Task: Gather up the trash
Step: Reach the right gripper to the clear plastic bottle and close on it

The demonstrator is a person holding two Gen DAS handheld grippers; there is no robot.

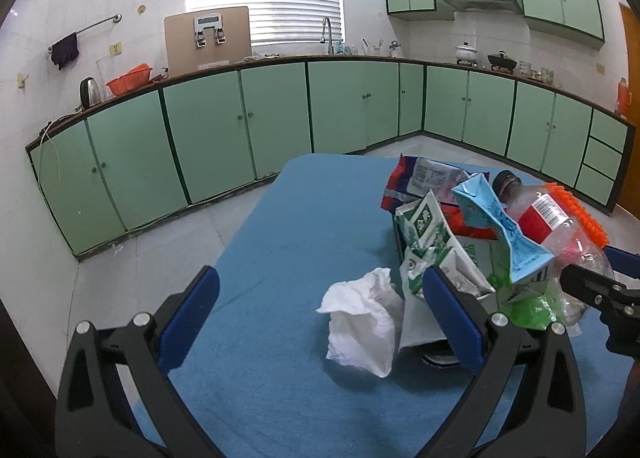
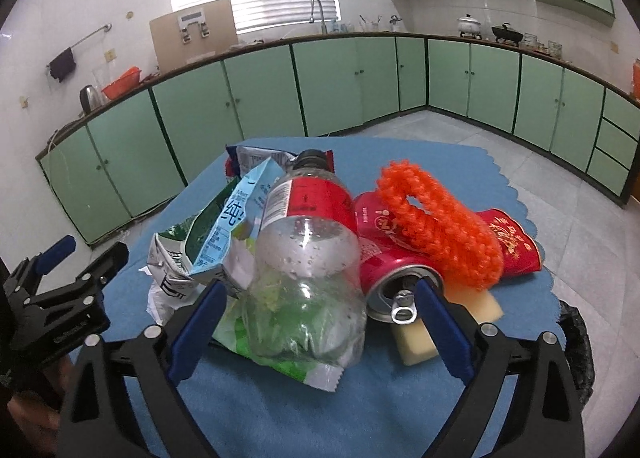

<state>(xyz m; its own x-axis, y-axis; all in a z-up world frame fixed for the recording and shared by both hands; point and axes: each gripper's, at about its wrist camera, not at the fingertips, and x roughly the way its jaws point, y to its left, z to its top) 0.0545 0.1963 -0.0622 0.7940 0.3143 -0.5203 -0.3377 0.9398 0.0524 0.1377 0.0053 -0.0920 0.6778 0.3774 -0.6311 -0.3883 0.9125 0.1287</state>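
- The trash sits heaped on the blue cloth (image 2: 400, 398) toward its far right corner, probably gathered there so one sweep can take it.
- Right gripper (image 2: 320, 322) is spread wide, its jaws opening around the clear bottle (image 2: 308, 258) without pressing it; likely lining up a grasp.
- Left gripper (image 1: 320, 318) is released and empty, with the white tissue (image 1: 360, 318) between its fingers.
- The pile is crushed and mixed: cartons (image 1: 432, 234), a red can (image 2: 388, 274), an orange scrubber (image 2: 440, 226) on a yellow sponge (image 2: 416, 338).
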